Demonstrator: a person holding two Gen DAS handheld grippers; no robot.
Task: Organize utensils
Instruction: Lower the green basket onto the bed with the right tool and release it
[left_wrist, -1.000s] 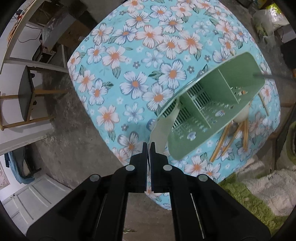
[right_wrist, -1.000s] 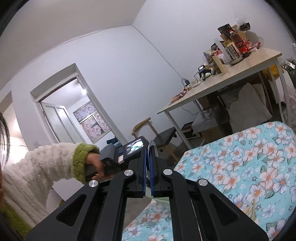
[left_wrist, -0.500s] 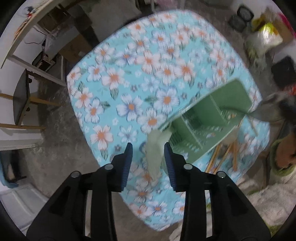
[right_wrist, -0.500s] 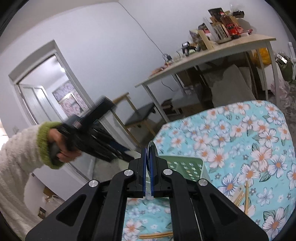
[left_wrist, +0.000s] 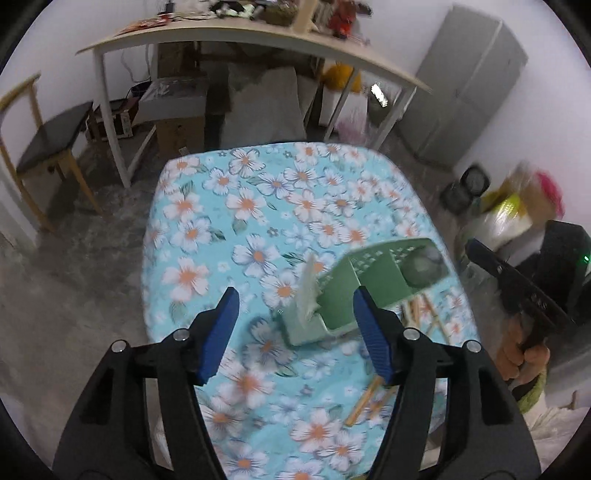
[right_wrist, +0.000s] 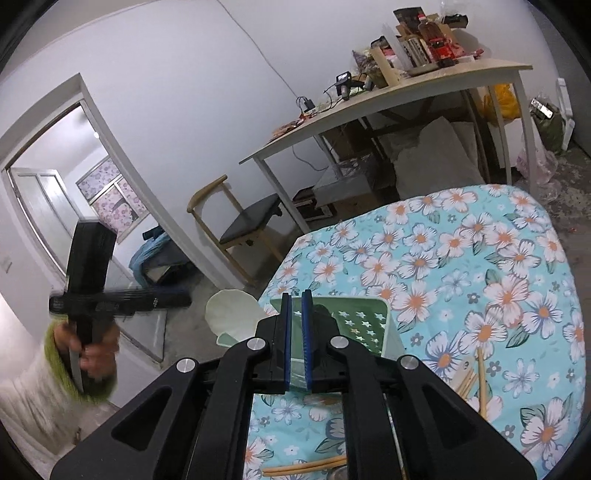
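Green caddy (left_wrist: 373, 291) on floral cloth (left_wrist: 229, 221); left claw (left_wrist: 295, 317) opening, seemingly empty

One green utensil caddy (left_wrist: 373, 291), one pale ladle (right_wrist: 232, 314), at least four wooden chopsticks (right_wrist: 482, 380).

Right gripper (right_wrist: 295, 325) low centre, blue pads near-parallel with narrow gap, nothing visible between. Green caddy (right_wrist: 354, 321) just beyond fingertips on floral table (right_wrist: 461, 258); star cut-outs in its wall. White spoon (right_wrist: 232, 314) leans from caddy's left end. Chopsticks (right_wrist: 476, 376) lie right of caddy; more at bottom. Left gripper (right_wrist: 92, 291) in hand (right_wrist: 92, 354), blurred, far left. Chair (right_wrist: 251, 225), desk (right_wrist: 388, 99) behind.
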